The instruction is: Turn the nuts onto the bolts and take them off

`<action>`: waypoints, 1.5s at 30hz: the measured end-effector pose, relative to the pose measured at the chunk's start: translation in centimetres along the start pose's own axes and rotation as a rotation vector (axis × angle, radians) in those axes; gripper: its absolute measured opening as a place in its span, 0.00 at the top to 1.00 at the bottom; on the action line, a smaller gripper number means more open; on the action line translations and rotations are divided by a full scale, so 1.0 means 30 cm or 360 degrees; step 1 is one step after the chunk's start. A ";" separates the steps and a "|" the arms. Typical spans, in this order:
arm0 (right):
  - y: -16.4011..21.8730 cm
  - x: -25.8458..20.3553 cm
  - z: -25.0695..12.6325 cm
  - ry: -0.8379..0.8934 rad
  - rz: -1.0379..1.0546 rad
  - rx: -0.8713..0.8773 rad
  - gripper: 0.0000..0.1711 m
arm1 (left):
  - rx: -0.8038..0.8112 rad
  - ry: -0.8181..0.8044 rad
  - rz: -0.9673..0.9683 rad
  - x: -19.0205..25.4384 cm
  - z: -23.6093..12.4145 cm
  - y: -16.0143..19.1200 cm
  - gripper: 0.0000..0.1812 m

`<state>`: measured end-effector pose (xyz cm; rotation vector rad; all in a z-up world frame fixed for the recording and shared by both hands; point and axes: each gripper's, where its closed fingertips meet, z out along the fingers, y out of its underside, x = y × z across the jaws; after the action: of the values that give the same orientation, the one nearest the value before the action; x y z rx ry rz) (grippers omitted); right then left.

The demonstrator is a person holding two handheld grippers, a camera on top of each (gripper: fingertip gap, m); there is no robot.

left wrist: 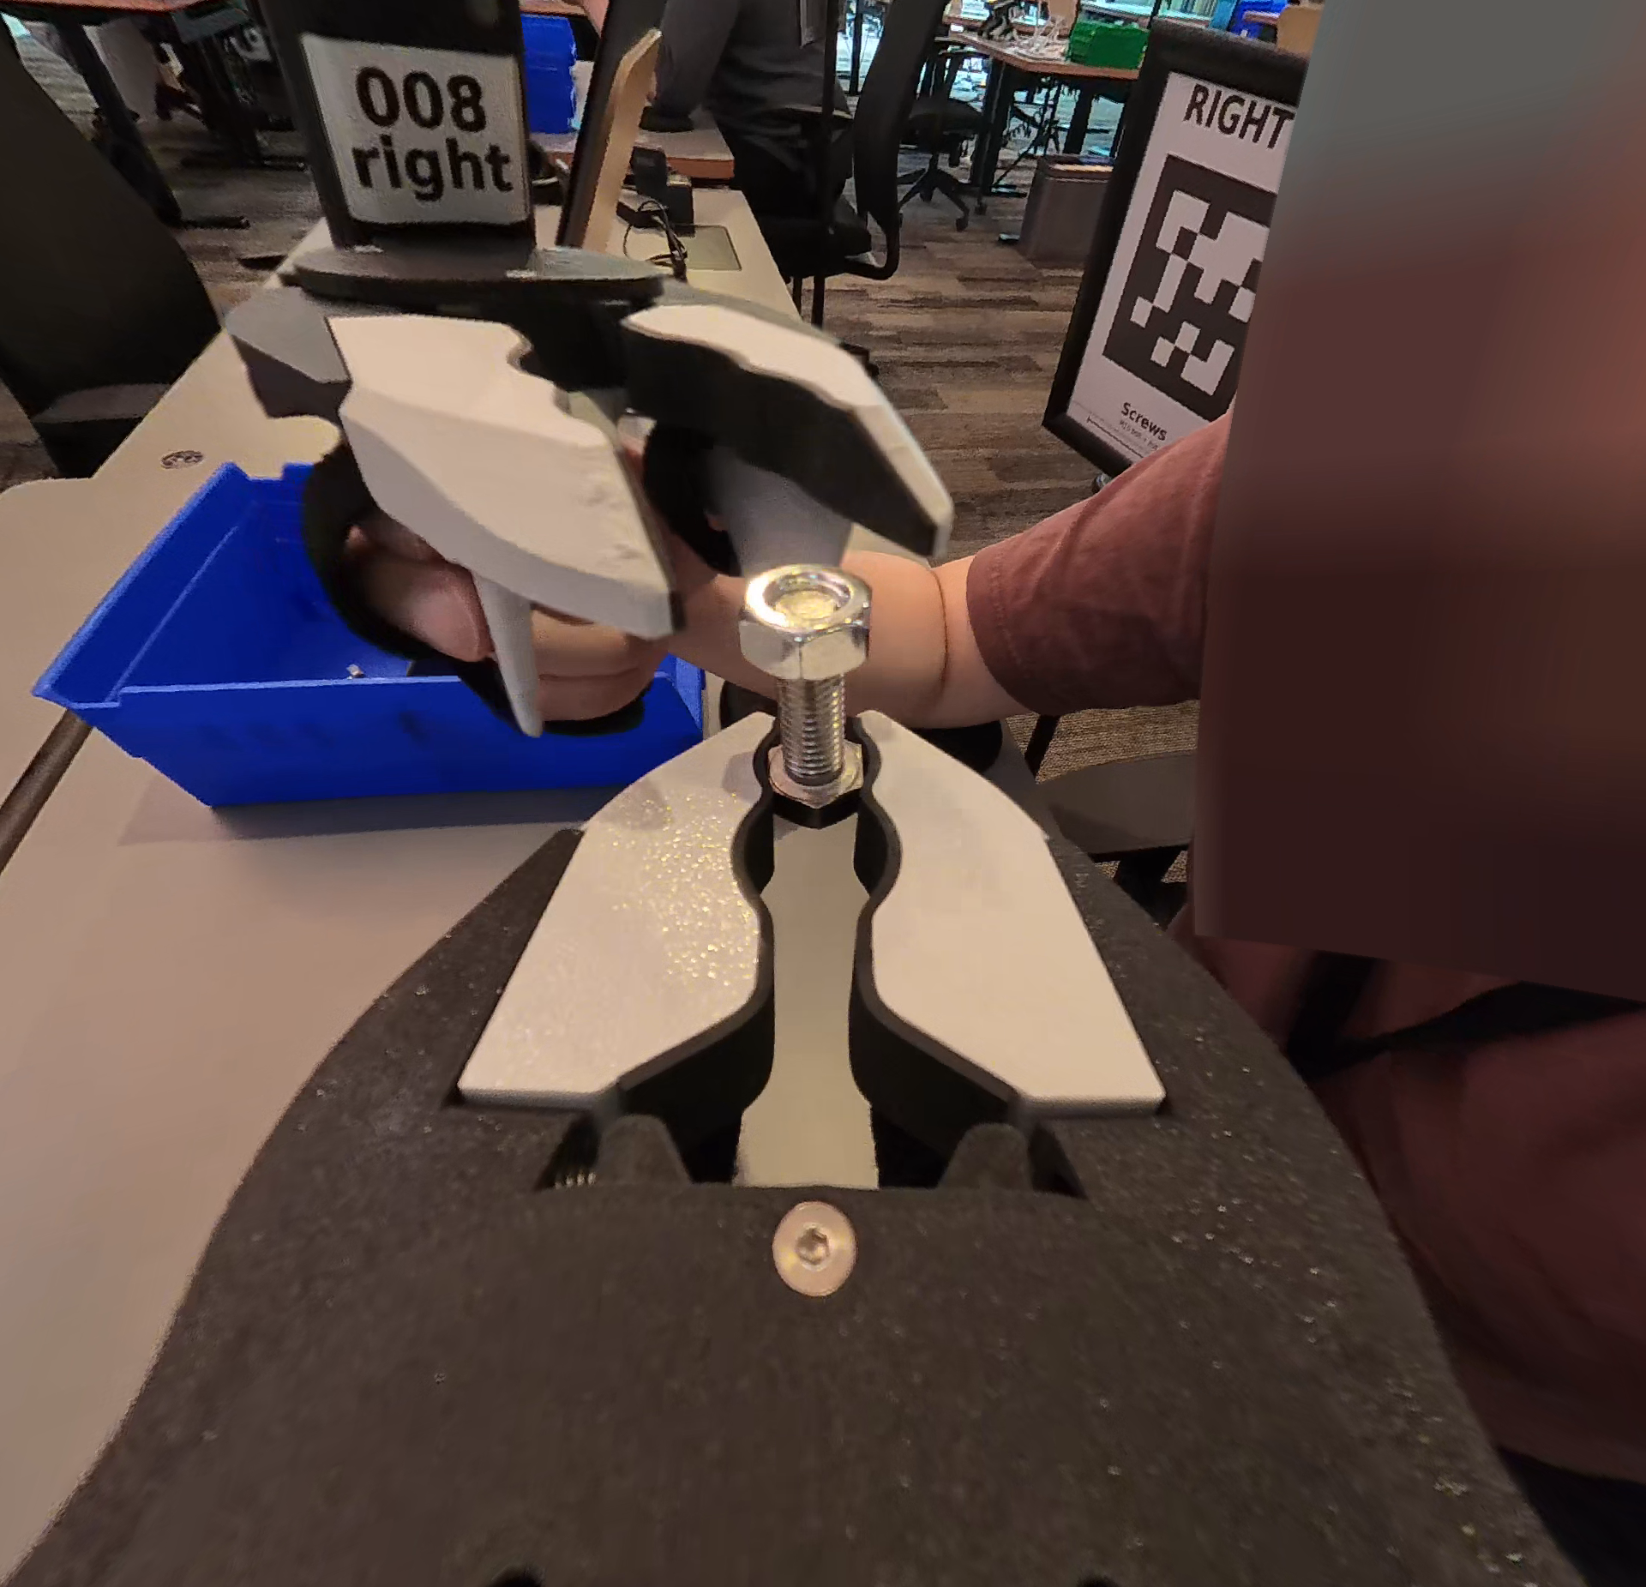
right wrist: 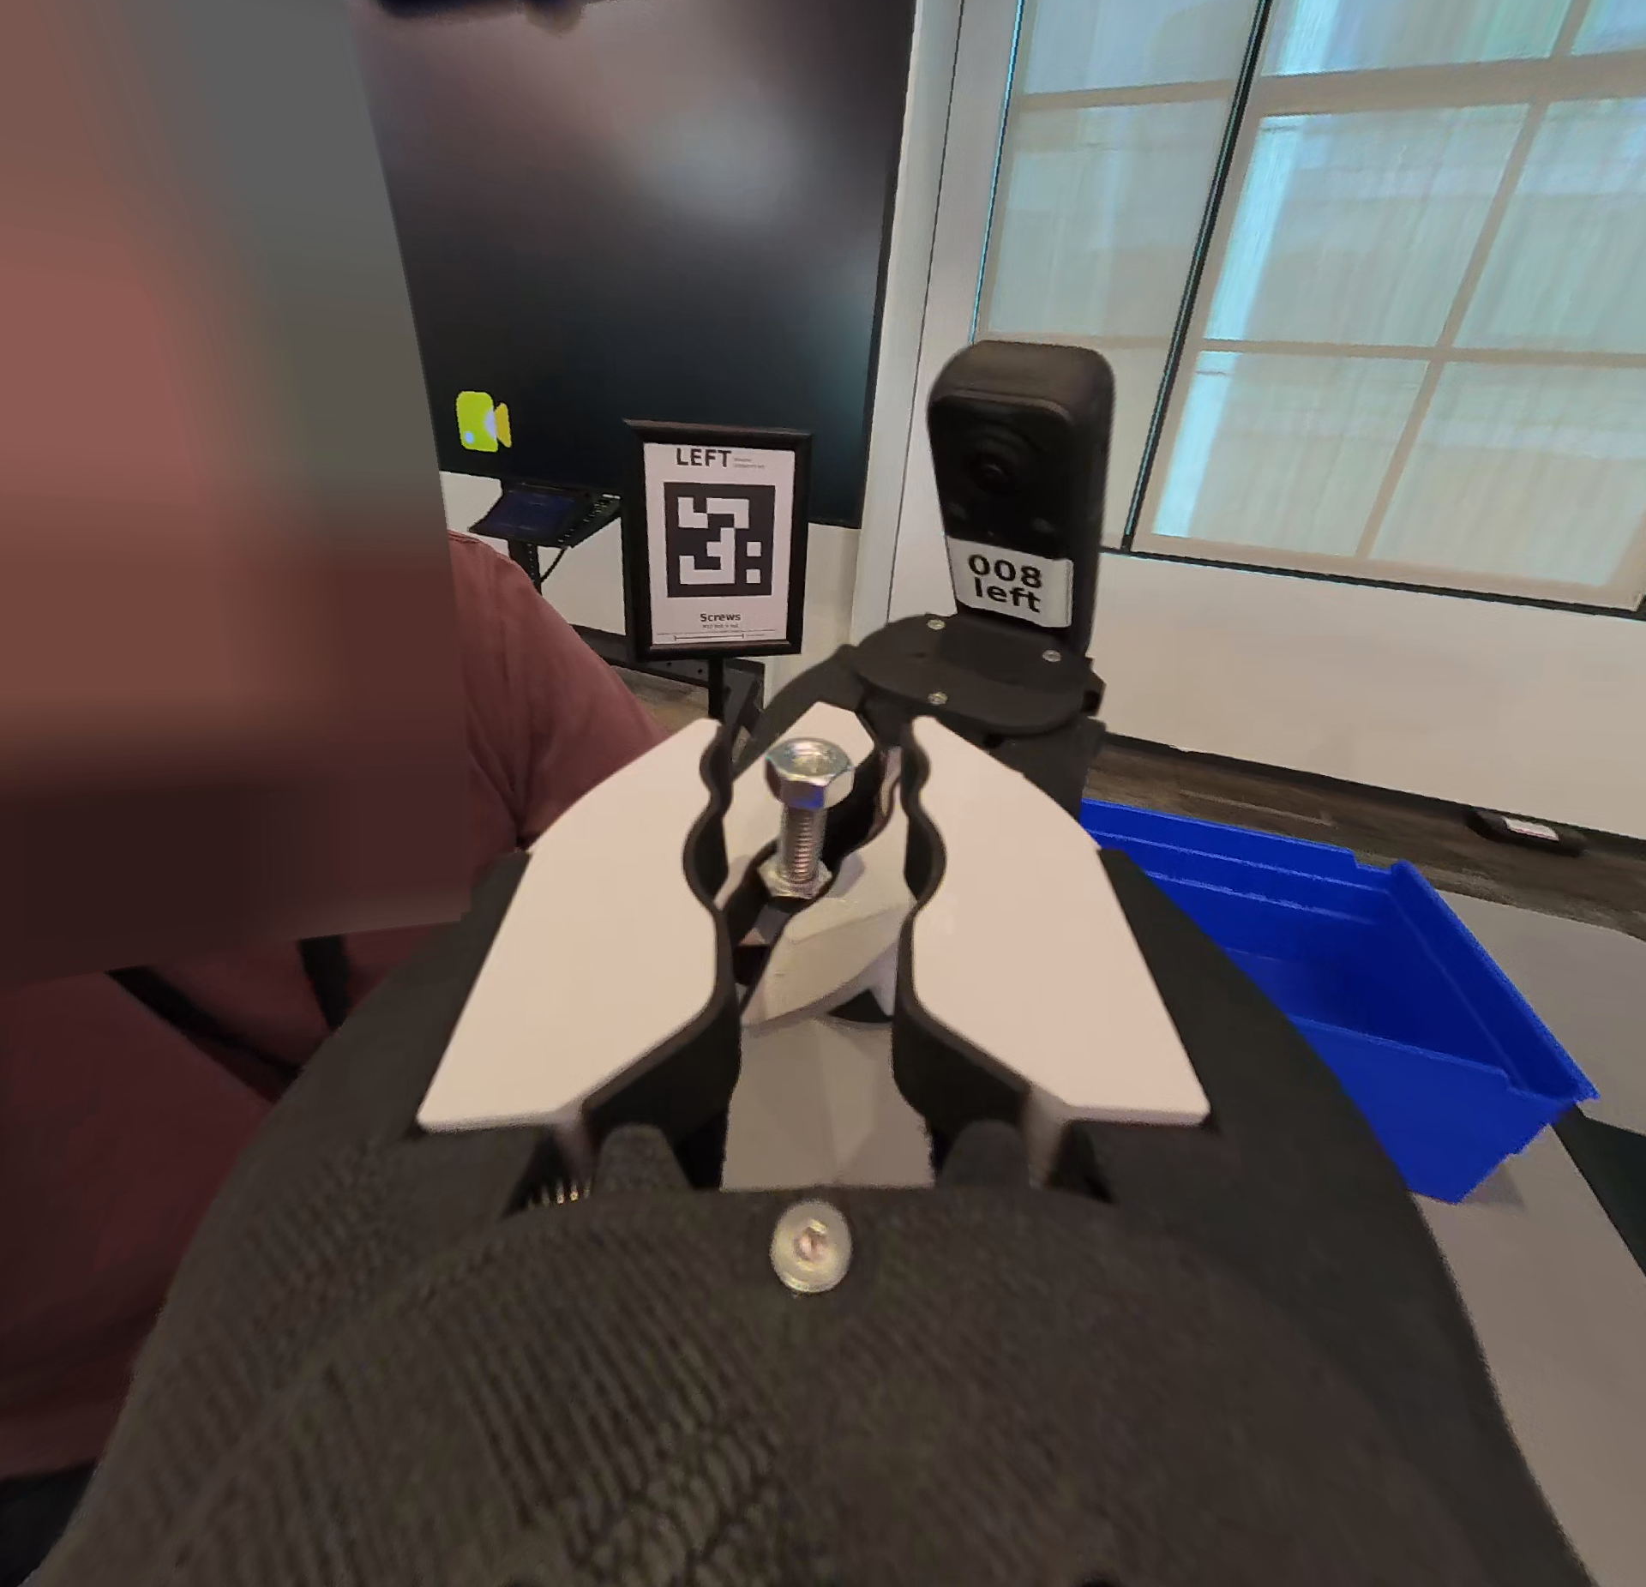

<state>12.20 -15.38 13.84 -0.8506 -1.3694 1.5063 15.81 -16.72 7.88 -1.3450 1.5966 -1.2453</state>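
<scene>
Left claw (left wrist: 812,774) is clamped on the lower end of an upright bolt (left wrist: 809,729) — its fingertips pinch the piece at the foot of the thread, while a nut (left wrist: 806,622) sits at the bolt's top. Right claw (right wrist: 806,769) hangs just above and behind that nut with its two fingers apart — touching nothing, a hand (left wrist: 499,604) wrapped round its grip. Behind the bolt, a blue bin (left wrist: 267,653) rests on the grey table (left wrist: 178,965), with a framed marker sign (left wrist: 1176,270) further back.
</scene>
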 end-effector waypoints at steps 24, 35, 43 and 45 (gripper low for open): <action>0.010 0.036 -0.039 0.0012 0.0082 0.0023 0.80 | 0.0001 -0.0033 0.0005 -0.004 -0.013 -0.005 0.93; -0.001 0.083 0.006 0.0342 -0.0044 -0.0039 0.79 | 0.0012 -0.0480 0.0072 -0.124 -0.050 -0.019 0.93; 0.015 0.073 0.002 0.0223 0.0042 -0.0027 0.89 | 0.0016 -0.0384 0.0030 -0.107 -0.044 -0.013 0.93; 0.019 0.014 -0.001 -0.0021 0.0064 0.0004 0.89 | 0.0008 -0.0201 0.0016 -0.050 -0.020 -0.010 0.93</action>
<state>11.98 -14.97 13.31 -0.8726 -1.3668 1.5469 15.68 -15.11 8.24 -1.3827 1.5100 -1.1348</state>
